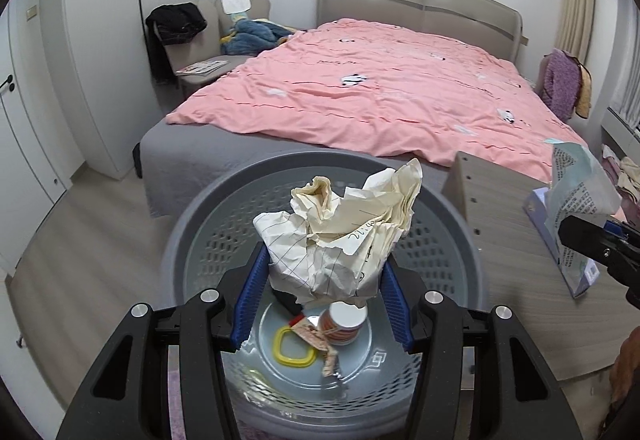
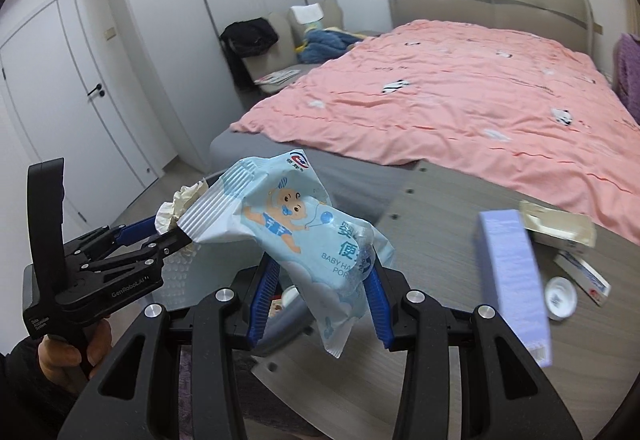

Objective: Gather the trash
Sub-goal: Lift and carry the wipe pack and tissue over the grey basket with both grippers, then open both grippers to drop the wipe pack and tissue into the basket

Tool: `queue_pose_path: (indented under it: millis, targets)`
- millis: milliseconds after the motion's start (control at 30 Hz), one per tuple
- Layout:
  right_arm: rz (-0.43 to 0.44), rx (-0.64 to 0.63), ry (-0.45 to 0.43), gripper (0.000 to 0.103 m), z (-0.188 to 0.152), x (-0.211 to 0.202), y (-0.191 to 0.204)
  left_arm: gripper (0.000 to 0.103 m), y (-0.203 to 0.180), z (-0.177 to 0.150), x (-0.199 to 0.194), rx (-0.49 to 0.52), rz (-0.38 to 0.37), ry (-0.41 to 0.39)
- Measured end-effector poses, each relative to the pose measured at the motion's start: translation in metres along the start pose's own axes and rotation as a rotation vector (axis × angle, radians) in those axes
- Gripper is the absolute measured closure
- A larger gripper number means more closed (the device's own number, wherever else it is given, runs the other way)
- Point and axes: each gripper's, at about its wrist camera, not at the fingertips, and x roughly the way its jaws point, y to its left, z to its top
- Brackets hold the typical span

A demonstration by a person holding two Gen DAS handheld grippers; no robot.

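Observation:
My left gripper (image 1: 320, 280) is shut on a crumpled ball of lined paper (image 1: 344, 232) and holds it over the round grey waste basket (image 1: 192, 240). The basket holds a yellow plastic ring (image 1: 290, 350), a small white-capped jar (image 1: 344, 324) and scraps. My right gripper (image 2: 320, 284) is shut on a light blue baby wipes packet (image 2: 296, 232), held above the wooden table (image 2: 440, 240). The packet also shows at the right edge of the left wrist view (image 1: 576, 199). The left gripper with its paper shows in the right wrist view (image 2: 168, 236).
On the table stand a lavender box (image 2: 512, 280), a beige flat packet (image 2: 560, 228), a toothpaste-like box (image 2: 584, 272) and a small white lid (image 2: 562, 298). A bed with a pink duvet (image 1: 380, 95) lies behind. Chairs with clothes (image 1: 188, 39) stand by the wardrobe.

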Motion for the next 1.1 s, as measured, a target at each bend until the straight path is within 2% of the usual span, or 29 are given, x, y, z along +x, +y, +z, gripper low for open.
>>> queue_pose_path:
  millis: [333, 700, 867, 967, 1100]
  targets:
    - [0.041, -0.058, 0.076, 0.062, 0.01, 0.05, 0.033, 0.05, 0.033, 0.0, 0.018, -0.044, 0.029, 0.038]
    - [0.047, -0.083, 0.09, 0.058, 0.016, 0.064, 0.042, 0.049, 0.044, 0.004, 0.02, -0.063, 0.024, 0.027]
    - [0.044, -0.09, 0.077, 0.043, 0.017, 0.061, 0.044, 0.038, 0.048, 0.003, 0.018, -0.075, 0.04, 0.027]
    - [0.042, -0.093, 0.073, 0.041, 0.017, 0.059, 0.046, 0.03, 0.048, 0.003, 0.015, -0.076, 0.056, 0.02]
    - [0.042, -0.093, 0.073, 0.039, 0.017, 0.059, 0.046, 0.029, 0.051, 0.002, 0.013, -0.08, 0.062, 0.017]
